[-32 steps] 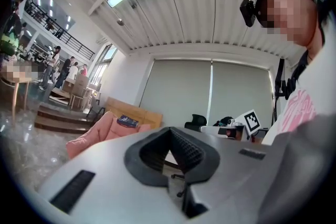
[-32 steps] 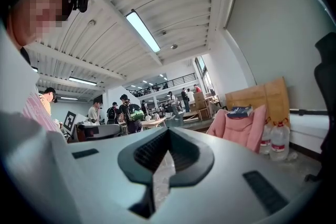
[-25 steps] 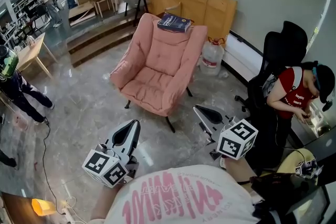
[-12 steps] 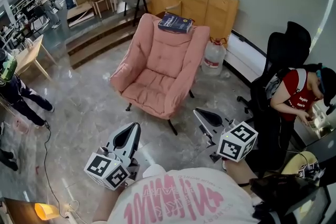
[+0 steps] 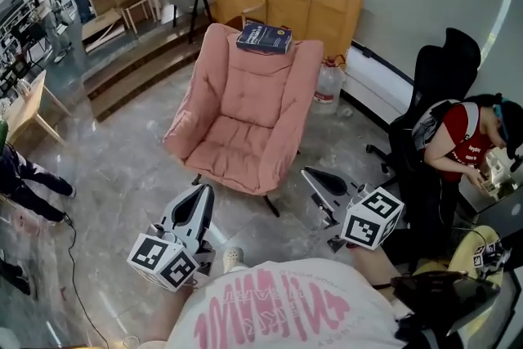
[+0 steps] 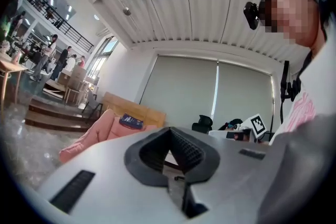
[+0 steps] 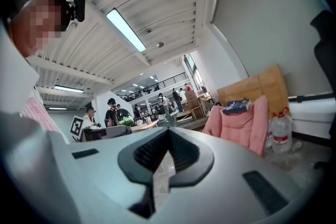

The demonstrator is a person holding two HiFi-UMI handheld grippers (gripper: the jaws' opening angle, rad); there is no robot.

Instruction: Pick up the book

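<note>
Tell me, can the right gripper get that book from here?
Probably not yet: the right gripper is shut and well short of the book, which lies atop the pink armchair, on its backrest. Nothing but its seat seems to lie between.

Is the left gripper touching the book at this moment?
Apart. The head view shows the book lying on top of the chair back, with bare floor between the chair and the left gripper, whose jaws are shut and empty.

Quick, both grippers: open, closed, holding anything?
Left gripper: closed, fingers together, holding nothing.
Right gripper: closed, fingers together, holding nothing.
</note>
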